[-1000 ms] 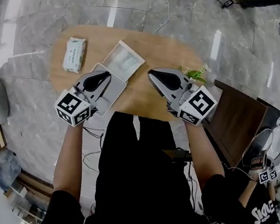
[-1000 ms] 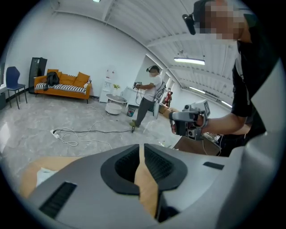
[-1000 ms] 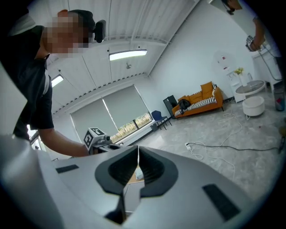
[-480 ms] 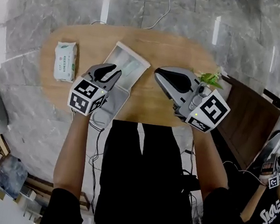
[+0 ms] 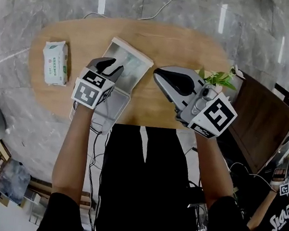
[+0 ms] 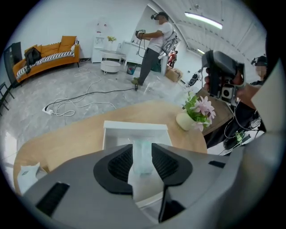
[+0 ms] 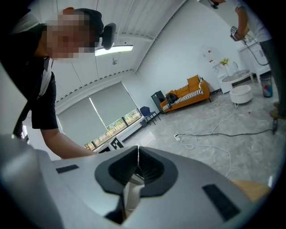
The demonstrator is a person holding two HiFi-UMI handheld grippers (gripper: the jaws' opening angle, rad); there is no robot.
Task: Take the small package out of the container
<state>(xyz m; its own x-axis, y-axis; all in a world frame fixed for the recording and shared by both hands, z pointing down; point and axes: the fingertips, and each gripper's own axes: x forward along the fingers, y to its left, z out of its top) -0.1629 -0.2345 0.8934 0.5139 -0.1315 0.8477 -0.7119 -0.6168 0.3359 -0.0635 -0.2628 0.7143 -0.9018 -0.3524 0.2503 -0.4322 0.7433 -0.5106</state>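
**Holding the small package at the white box**

The left claw (image 5: 111, 70) is over the container (image 5: 135, 65), a flat white box with its lid flipped open. The box lies on the wooden tabletop (image 5: 165, 43), about in the middle from left to right. Its open lid points to the far edge and its tray reaches the near edge.

The head view does not show what is in the box, because the left claw covers it. The left gripper view does show it. There the left claw (image 6: 142, 150) is closed partway, and its two jaws press on the sides of the small package (image 6: 143, 163). The package is thin and pale blue-green. It stands up between the jaws, right over the white box (image 6: 134, 128). I cannot tell if it touches the bottom of the box.

The right claw (image 5: 161, 74) is up in the air over the right half of the tabletop. In its own view the right claw (image 7: 137, 154) is closed tight, with nothing in it. That view looks out at the room, with an orange sofa (image 7: 187, 96) and a white cable (image 7: 210, 134) on the floor.

A pack of wipes (image 5: 55, 62) lies near the left edge. A plant (image 5: 217, 77) stands at the right edge. The head view shows mostly its green leaves. The left gripper view shows the plant (image 6: 196, 112) with pink flowers and a pale pot.
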